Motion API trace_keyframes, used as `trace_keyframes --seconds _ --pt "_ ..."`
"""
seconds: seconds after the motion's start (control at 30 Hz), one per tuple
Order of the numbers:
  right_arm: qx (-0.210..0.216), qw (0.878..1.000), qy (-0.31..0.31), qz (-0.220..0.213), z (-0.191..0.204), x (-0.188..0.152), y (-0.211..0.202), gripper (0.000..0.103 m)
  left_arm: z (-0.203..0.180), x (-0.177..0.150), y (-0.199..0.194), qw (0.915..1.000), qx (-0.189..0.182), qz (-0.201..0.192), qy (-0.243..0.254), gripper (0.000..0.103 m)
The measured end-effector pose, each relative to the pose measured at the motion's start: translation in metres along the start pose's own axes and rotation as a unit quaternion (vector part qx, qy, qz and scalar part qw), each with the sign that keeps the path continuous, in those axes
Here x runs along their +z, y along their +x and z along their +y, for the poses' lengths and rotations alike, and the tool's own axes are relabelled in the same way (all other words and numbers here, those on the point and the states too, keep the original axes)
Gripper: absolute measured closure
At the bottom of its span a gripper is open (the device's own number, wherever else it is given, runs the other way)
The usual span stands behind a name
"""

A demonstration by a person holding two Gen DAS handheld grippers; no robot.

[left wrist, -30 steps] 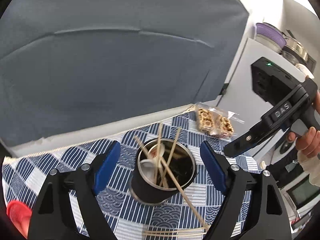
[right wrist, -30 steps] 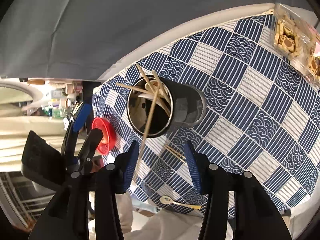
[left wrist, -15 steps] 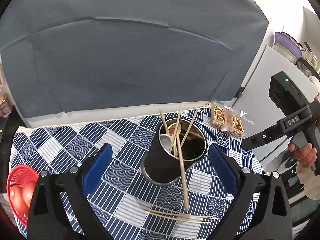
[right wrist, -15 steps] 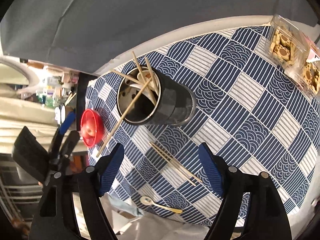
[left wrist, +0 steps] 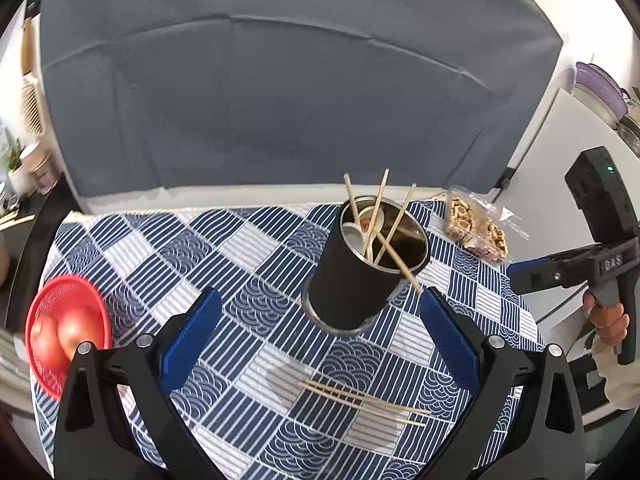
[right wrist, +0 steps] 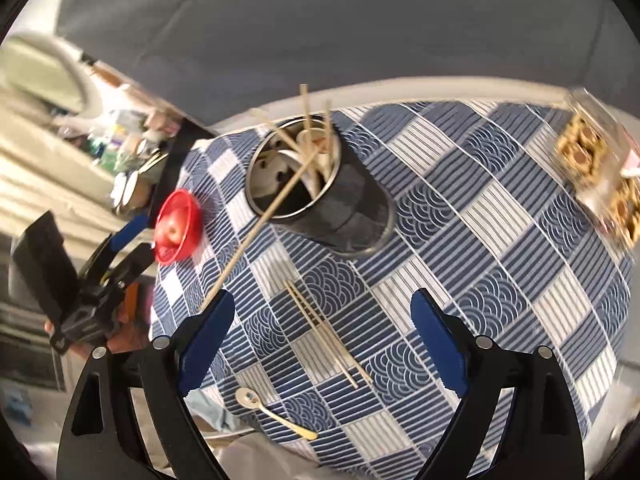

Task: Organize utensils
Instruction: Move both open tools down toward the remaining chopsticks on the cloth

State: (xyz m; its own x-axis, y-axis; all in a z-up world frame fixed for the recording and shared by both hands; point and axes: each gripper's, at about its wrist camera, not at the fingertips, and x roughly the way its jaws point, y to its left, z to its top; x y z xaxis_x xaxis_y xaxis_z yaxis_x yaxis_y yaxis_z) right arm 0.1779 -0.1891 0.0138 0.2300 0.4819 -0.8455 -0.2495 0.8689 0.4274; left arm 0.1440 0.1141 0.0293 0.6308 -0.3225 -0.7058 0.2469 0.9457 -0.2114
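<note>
Since a second ago both grippers have drawn back from the black cup [left wrist: 362, 276], which then sat between the left jaws and now stands clear beyond them, while the long chopstick [right wrist: 264, 216] that ran up between the right jaws now leans free over the cup's rim. The table [left wrist: 160, 248], under its blue-and-white checked cloth, carries everything. The cup stands toward the far edge, upright, with several chopsticks and white spoons standing in it (the collecting point, by the look of it). The left gripper [left wrist: 320, 344] is spread wide and holds nothing; the right gripper [right wrist: 322, 344] is opening, nothing between its pads. A red basket [left wrist: 66, 332] of apples sits at the left edge, a snack packet [left wrist: 478, 230] near the far right corner. Loose chopsticks [right wrist: 328, 336] lie flat toward the near edge, probably next to be gathered, and a small gold-handled spoon [right wrist: 276, 416] lies right at that edge.
</note>
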Motion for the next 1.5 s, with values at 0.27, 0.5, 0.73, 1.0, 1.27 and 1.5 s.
trace_keyframes --seconds 0.27,0.5,0.73,1.0,1.27,1.5 --pt "0.012 0.997 -0.075 -0.010 -0.004 -0.026 0.011 0.017 -0.008 -0.033 -0.002 0.9985 0.040 0.018 -0.032 0.006" --pt "0.013 0.989 -0.149 0.020 -0.008 -0.049 0.031 0.017 -0.022 -0.060 -0.003 0.9944 0.077 0.027 -0.067 0.006" --pt "0.038 0.983 -0.179 0.032 -0.018 -0.076 0.038 0.017 -0.036 -0.087 0.005 0.9880 0.107 0.027 -0.108 0.006" --pt "0.009 0.978 -0.207 0.034 -0.023 -0.107 0.046 0.017 -0.054 -0.115 0.015 0.9855 0.122 0.048 -0.107 0.006" --pt "-0.022 0.972 -0.233 0.030 -0.025 -0.122 0.062 0.017 -0.058 -0.132 0.029 0.9811 0.143 0.079 -0.104 0.006" --pt "-0.034 0.968 -0.245 0.042 -0.031 -0.122 0.085 0.017 -0.052 -0.146 0.053 0.9737 0.155 0.117 -0.119 0.006"
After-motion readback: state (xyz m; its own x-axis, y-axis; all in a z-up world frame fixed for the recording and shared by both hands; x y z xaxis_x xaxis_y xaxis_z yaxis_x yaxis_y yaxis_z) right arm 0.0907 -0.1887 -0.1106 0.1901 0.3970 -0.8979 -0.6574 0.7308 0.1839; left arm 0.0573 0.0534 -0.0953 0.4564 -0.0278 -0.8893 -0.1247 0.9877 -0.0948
